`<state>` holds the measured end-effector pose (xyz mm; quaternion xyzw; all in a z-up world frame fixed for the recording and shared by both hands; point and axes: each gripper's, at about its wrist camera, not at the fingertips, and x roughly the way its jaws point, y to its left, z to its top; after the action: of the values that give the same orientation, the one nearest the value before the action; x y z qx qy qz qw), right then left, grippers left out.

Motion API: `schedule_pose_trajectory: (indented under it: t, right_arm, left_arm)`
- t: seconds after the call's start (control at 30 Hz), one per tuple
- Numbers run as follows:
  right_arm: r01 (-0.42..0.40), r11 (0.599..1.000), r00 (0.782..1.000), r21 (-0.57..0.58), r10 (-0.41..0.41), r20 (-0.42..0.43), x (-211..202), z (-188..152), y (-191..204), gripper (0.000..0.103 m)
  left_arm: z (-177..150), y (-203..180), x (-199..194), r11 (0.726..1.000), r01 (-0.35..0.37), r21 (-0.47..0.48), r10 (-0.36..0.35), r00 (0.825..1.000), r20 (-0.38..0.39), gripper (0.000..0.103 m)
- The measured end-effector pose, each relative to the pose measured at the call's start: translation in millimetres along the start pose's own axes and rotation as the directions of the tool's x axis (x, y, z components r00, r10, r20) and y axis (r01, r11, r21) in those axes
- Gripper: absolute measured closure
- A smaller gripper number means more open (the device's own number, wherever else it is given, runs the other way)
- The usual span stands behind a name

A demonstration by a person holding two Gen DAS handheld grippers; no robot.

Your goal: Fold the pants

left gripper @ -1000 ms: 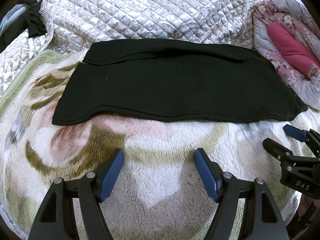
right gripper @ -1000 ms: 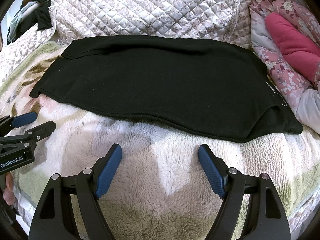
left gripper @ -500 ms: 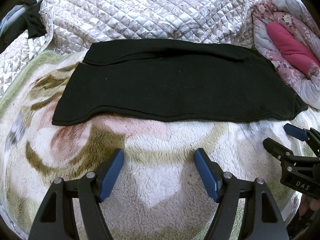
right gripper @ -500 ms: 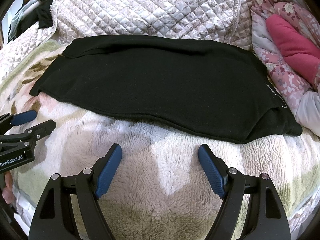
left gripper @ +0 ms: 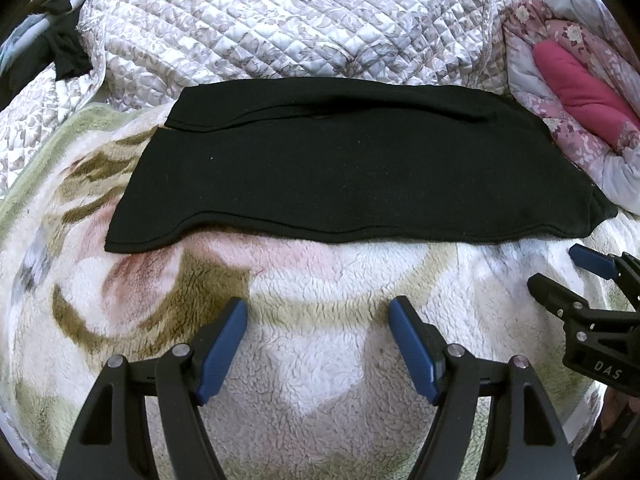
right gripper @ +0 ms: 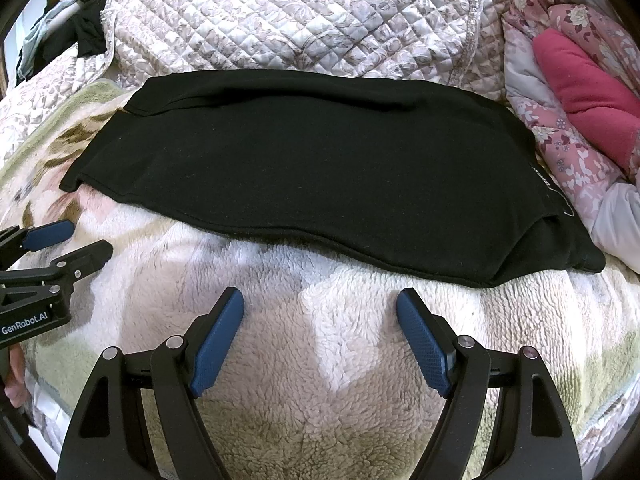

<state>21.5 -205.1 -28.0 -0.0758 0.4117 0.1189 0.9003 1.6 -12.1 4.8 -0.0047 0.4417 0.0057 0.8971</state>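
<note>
Black pants (left gripper: 352,164) lie folded lengthwise, flat across a fleece blanket, leg hems at the left and waist at the right; they also show in the right wrist view (right gripper: 312,172). My left gripper (left gripper: 318,312) is open and empty, hovering over the blanket just in front of the pants' near edge. My right gripper (right gripper: 320,308) is open and empty, also short of the near edge. Each gripper shows in the other's view: the right one (left gripper: 560,268) at the right edge, the left one (right gripper: 80,240) at the left edge.
A patterned fleece blanket (left gripper: 320,380) covers the bed under the pants. A quilted grey bedspread (left gripper: 280,24) is bunched behind them. A floral pink duvet with a magenta pillow (left gripper: 580,88) lies at the right. Dark clothes (right gripper: 80,36) hang at the far left.
</note>
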Motion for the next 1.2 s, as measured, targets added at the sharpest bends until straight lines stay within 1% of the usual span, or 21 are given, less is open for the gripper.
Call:
schedule_pose_trajectory:
  t: [0.53, 0.63, 1.07, 1.2]
  right_arm:
    - [-0.007, 1.000, 1.000, 0.001, 0.007, 0.005, 1.2, 1.3, -4.9, 0.024]
    - [-0.007, 1.000, 1.000, -0.007, 0.007, 0.011, 0.3, -1.1, 1.0, 0.024]
    - [-0.051, 0.999, 0.999, 0.014, 0.051, 0.004, -7.9, 0.0, -3.7, 0.024]
    - [-0.059, 0.998, 0.998, 0.017, 0.059, 0.022, -11.6, 0.5, -5.1, 0.024]
  left_arm:
    - [-0.1, -0.4, 1.0, 1.000, -0.002, 0.007, 0.002, 1.000, 0.004, 0.026]
    - [0.5, -1.5, 1.1, 1.000, -0.003, 0.010, 0.003, 1.000, 0.008, 0.026]
    - [1.4, -1.4, -3.0, 1.000, -0.004, 0.006, 0.003, 1.000, 0.022, 0.026]
    - [2.1, 1.1, -5.4, 1.000, -0.002, -0.008, 0.003, 1.000, 0.031, 0.026]
